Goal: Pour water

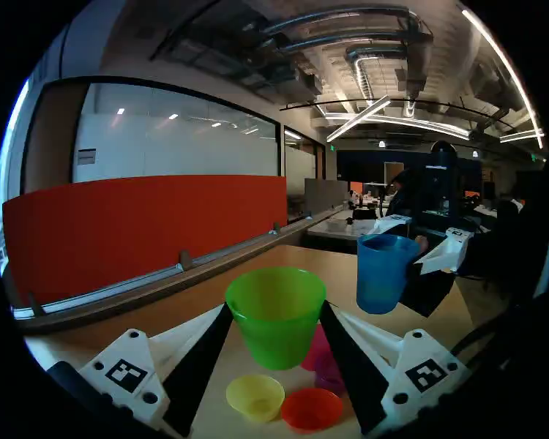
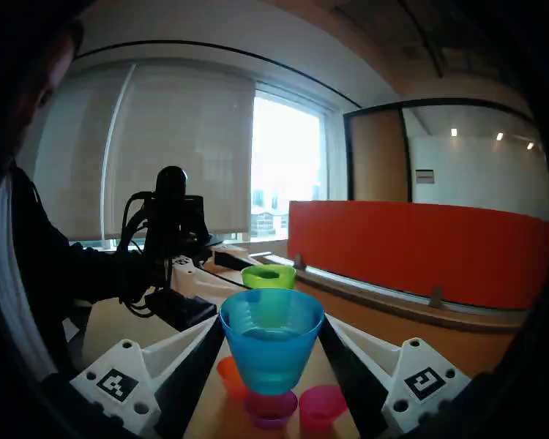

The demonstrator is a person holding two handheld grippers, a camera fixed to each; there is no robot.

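Open-plan office: orange desk partition (image 1: pixel 143 227), glass-walled room (image 1: pixel 179 139), exposed ducts (image 1: pixel 370 55).

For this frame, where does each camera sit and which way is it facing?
Left gripper view: rides the left gripper, looks along its own fingers past the clamped green cup toward the orange partition and the blue cup.
Right gripper view: rides the right gripper, looks over its clamped blue cup toward the window; own fingers and the person's sleeve show.
Shared: both cups, the partition.
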